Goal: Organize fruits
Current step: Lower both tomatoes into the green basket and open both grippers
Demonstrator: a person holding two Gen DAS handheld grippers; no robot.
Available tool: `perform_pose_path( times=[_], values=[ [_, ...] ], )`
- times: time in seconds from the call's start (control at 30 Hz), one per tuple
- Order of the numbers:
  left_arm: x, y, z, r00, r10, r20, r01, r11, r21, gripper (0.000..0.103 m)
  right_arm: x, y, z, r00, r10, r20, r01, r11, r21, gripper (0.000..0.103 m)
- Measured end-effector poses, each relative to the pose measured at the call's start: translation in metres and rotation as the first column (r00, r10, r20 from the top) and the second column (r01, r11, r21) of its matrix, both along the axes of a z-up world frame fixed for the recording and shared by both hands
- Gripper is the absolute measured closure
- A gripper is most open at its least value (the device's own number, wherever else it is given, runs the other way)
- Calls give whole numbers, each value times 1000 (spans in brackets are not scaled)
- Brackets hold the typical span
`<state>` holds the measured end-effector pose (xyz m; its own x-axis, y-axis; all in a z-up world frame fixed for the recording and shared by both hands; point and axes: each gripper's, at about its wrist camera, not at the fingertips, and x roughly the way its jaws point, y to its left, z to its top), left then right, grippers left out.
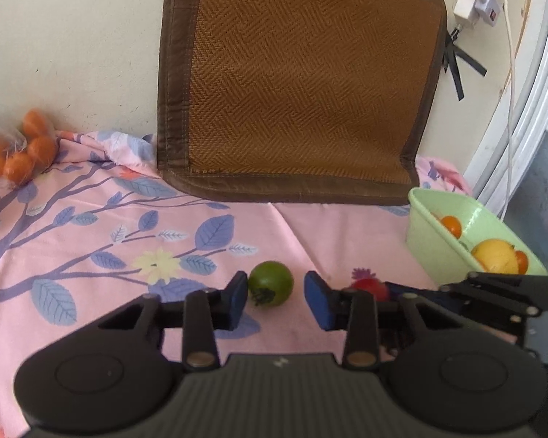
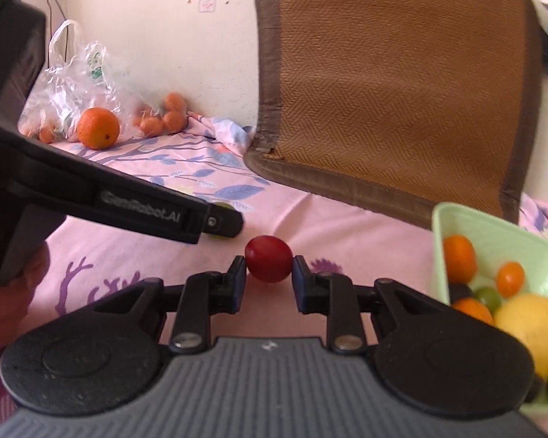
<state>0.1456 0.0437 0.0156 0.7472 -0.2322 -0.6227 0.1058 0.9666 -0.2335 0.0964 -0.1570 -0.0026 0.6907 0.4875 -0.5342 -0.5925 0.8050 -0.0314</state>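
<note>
Sitting leftmost, a clear plastic bag (image 2: 69,87) holds small oranges (image 2: 160,118). The left claw (image 1: 276,297) brackets a green fruit (image 1: 271,283) without gripping; the right claw (image 2: 268,273) pinches a red fruit (image 2: 268,263). Rightmost, a green basket (image 2: 493,230) contains oranges, a lemon (image 2: 529,325) and grapes.

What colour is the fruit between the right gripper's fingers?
Red fruit, clearest in the right wrist view.

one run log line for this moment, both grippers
left gripper: fingers astride green fruit, not clamped | right gripper: shut on red fruit | green bin: holds fruit
</note>
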Motion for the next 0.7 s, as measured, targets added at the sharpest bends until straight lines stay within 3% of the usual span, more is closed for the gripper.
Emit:
perform_pose_path(
  times=[0.2,0.37,0.53,0.7],
  values=[
    [-19,-14,7,999,-35,33,35,999,10,76,-31,-35,3,999,-43,22,42,997,70,74],
    [-41,-47,32,986,-126,105,126,992,10,76,-54,-76,14,991,-118,66,106,981,164,74],
    [-44,-95,60,955,-239,175,241,970,12,76,-64,-121,29,945,-269,189,230,952,203,74],
    [-21,-146,73,935,-303,185,299,953,51,76,-36,-167,28,907,-390,162,345,905,249,73]
  ],
)
